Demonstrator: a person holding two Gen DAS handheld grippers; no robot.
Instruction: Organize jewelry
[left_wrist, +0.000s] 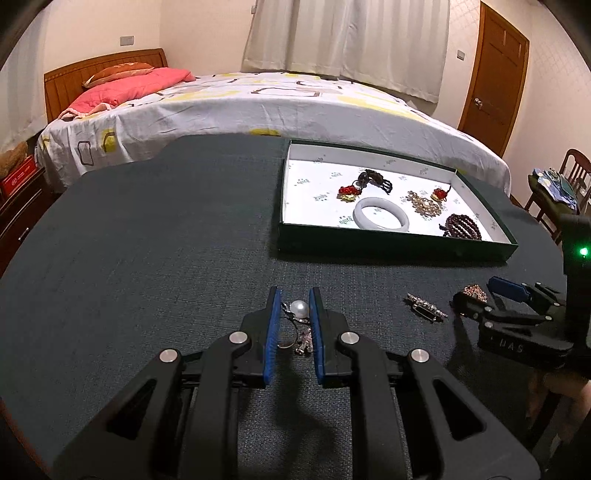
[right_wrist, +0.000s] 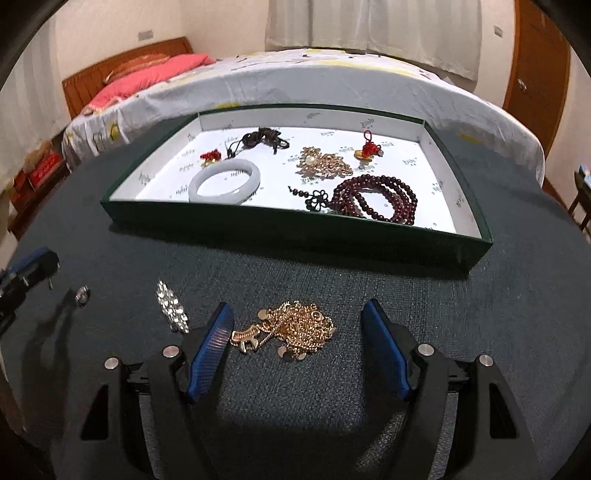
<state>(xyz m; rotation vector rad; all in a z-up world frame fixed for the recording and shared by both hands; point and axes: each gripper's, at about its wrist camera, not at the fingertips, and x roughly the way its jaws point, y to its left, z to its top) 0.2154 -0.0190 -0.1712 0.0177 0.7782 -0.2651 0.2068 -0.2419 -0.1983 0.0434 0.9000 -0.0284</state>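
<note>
Left gripper sits low on the dark cloth surface. Its jaws are narrowed around a pearl piece w/ a thin ring and small sparkly bits trailing back between the pads. Can't tell if the pads actually pinch it; a thin gap shows beside the pearl.

Right gripper has jaws wide apart, nothing held. A heap of gold chain lies between them, closer to the left pad, a small charm almost touching it.

Risks, as a guess:
- The pearl is round and smooth, so it may squirt out fwd when squeezed.
- Trailing ring and bits may snag or hang loose on lifting.
- The chain is a loose pile; the jaws may catch only a few loops, and the rest would spill or drag.

A rhinestone clip lies just outside the right gripper's left pad and could get knocked.

The green tray, white inside, sits ahead of both grippers. It holds a pale bangle, dark red beads, a gold brooch and red-knot charms.
</note>
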